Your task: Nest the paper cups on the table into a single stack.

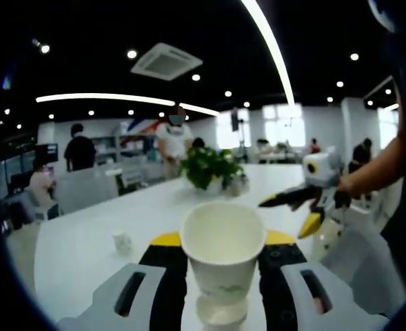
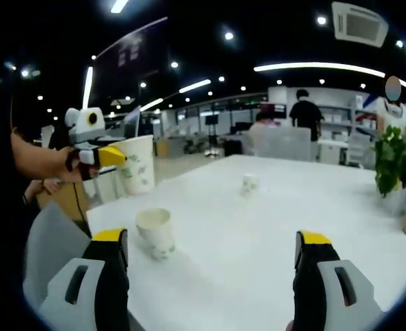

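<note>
Two paper cups matter here: one held cup [image 1: 222,255] clamped upright between the left gripper [image 1: 222,265] jaws, mouth up, and one standing cup [image 2: 154,232] on the white table [image 2: 258,227], seen in the left gripper view as a rim [image 1: 221,312] directly beneath the held one. Lifted clear of the table, axis upright, lined up over the lower cup but apart from it, so judged to need a straight lowering along that shared axis to nest. Right gripper [image 2: 209,262] spread wide and holding nothing, jaws hanging over the near table edge with the standing cup just left of its left jaw. In the left gripper view the right gripper [image 1: 305,205] sits off to the right, open. One small cup [image 2: 249,183] far out on the table, well apart, probably left for later. Potted plant [image 1: 208,167] at the far end.
</note>
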Motion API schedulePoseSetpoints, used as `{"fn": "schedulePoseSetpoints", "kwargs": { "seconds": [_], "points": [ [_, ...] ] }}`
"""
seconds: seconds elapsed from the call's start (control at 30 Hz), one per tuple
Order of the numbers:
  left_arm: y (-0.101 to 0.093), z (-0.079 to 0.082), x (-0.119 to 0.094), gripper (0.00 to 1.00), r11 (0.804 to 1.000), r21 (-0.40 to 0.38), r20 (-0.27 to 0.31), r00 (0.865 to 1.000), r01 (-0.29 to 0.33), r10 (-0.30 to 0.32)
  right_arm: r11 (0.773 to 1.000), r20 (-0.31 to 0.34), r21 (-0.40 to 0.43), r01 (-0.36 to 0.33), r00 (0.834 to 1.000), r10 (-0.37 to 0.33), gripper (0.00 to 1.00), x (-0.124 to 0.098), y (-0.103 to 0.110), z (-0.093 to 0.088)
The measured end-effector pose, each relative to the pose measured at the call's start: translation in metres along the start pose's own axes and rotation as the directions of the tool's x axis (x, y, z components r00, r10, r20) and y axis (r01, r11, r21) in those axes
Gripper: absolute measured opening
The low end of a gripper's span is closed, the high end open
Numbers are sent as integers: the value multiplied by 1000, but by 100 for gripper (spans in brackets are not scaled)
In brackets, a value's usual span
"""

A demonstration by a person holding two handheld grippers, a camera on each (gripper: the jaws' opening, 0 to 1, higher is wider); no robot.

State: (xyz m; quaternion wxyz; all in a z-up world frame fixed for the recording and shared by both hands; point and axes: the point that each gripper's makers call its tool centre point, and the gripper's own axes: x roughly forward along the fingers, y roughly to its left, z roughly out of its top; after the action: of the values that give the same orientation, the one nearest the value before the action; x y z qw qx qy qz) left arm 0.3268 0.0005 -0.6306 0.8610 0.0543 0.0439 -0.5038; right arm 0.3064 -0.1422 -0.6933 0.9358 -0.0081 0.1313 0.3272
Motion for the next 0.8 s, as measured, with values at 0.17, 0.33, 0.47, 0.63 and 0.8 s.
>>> {"fn": "schedulePoseSetpoints", "kwargs": {
  "seconds": [0.17, 0.33, 0.47, 0.63, 0.8],
  "points": [
    [6, -19, 3, 39, 1000, 0, -4, 1000, -27, 27, 1000, -6, -1, -7, 1000, 7, 99, 2, 1, -1],
    [8, -33, 6, 39, 998, -47, 4, 999, -38, 38, 1000, -4, 3, -4, 1000, 4, 99, 3, 0, 0],
    [8, -42, 8, 39, 998, -60, 0, 999, -38, 38, 1000, -7, 2, -5, 1000, 5, 99, 2, 0, -1],
    [7, -55, 13, 39, 998, -50, -11, 999, -35, 35, 1000, -14, 4, -6, 1000, 6, 99, 3, 0, -3],
    [5, -70, 16, 39, 998, -50, -44, 999, -29, 27, 1000, -13, 2, -6, 1000, 6, 99, 3, 0, -2]
  ]
}}
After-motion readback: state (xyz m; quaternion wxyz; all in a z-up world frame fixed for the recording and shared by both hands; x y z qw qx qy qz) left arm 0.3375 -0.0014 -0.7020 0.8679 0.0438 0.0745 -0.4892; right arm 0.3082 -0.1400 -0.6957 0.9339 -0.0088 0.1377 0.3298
